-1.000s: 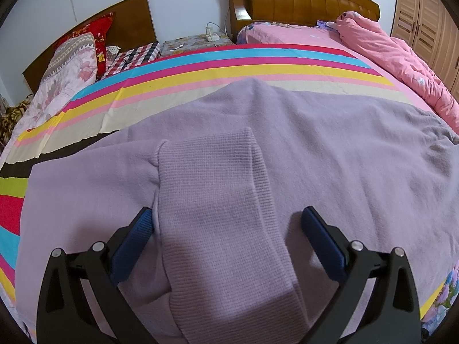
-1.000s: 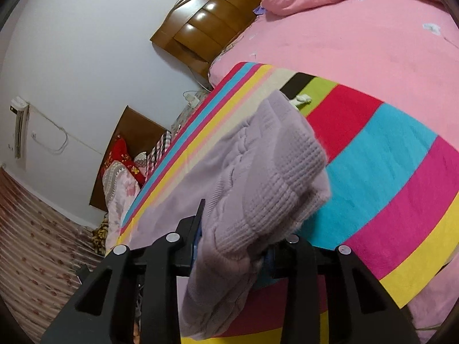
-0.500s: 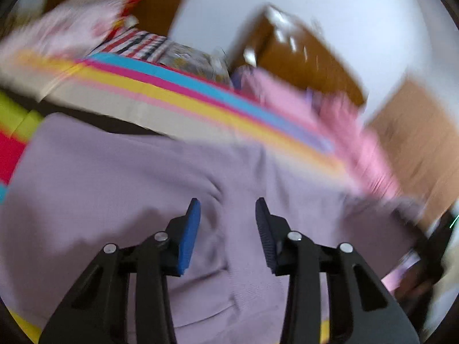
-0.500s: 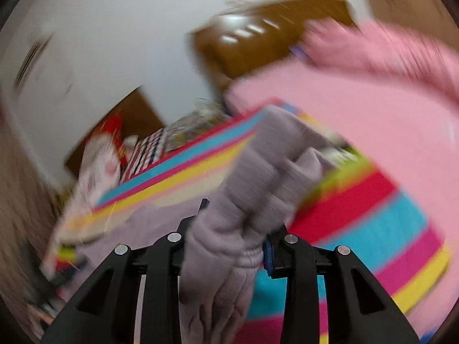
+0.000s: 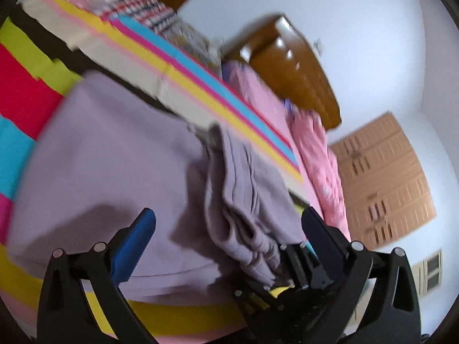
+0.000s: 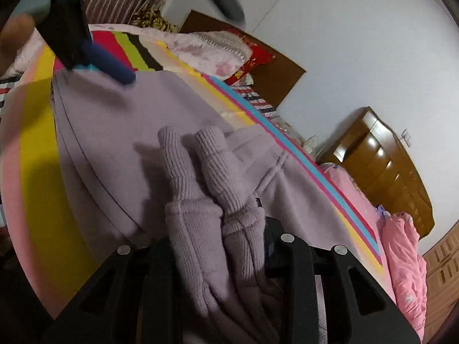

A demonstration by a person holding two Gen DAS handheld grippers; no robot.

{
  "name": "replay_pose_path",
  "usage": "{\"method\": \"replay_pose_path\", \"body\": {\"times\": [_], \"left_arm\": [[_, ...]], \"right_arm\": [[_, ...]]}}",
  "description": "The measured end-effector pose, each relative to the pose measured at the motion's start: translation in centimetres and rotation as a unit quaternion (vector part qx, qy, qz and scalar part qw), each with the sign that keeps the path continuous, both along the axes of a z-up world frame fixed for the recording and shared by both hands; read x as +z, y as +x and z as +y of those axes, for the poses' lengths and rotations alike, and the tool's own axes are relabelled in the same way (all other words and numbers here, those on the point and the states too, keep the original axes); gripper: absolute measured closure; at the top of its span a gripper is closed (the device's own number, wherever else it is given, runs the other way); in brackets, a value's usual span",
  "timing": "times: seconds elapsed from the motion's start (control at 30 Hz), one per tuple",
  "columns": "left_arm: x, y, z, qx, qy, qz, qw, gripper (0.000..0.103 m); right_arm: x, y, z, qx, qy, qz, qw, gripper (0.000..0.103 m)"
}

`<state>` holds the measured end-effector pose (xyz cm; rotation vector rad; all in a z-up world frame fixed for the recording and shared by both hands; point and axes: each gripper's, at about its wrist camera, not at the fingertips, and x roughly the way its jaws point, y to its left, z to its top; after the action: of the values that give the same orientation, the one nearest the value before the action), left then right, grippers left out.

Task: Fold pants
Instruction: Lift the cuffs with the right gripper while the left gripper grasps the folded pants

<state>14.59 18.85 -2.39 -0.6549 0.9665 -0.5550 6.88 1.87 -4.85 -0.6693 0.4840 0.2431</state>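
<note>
Lilac pants [image 5: 109, 157] lie spread on the striped bedspread [image 5: 28, 86]. In the left wrist view my left gripper [image 5: 229, 229] hovers over them, its jaws opening and wide apart, blue pads pressing on nothing. My right gripper [image 5: 295, 261] comes in from the right with the bunched legs [image 5: 252, 177] draped over the pants' body. In the right wrist view my right gripper [image 6: 221, 229] has its jaws closing on the two ribbed cuffs [image 6: 206, 154], which stick out past its fingers. My left gripper [image 6: 94, 57] shows blurred at the top left.
A pink quilt [image 5: 318, 154] lies along the bed's far side under a wooden headboard [image 5: 295, 66]. Pillows [image 6: 218, 48] are piled by a second headboard. A wooden wardrobe [image 5: 381, 180] stands beyond. A person's hand [image 6: 14, 37] shows at the left edge.
My right gripper has rolled upright and swung the cuffs across over the pants' body. My left gripper has rolled and shifted off the ribbed band it straddled, narrowed its jaws, then widened them again.
</note>
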Motion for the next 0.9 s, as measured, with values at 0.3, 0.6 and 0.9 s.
{"method": "replay_pose_path", "body": {"times": [0.3,0.6,0.9], "left_arm": [[-2.4,3.7,-7.6,-0.112,-0.024,0.072,0.9909,0.004],[-4.9,6.3,-10.9,-0.138,0.019,0.101,0.9851,0.032],[-5.2,5.5,-10.6,-0.13,-0.017,0.085,0.9877,0.013]], "right_arm": [[-0.8,-1.2,0.2,-0.005,-0.043,-0.066,0.997,0.074],[1.2,-4.2,-3.8,0.031,-0.005,-0.032,0.999,0.054],[0.7,-8.0,-19.6,-0.094,0.273,0.083,0.954,0.018]]}}
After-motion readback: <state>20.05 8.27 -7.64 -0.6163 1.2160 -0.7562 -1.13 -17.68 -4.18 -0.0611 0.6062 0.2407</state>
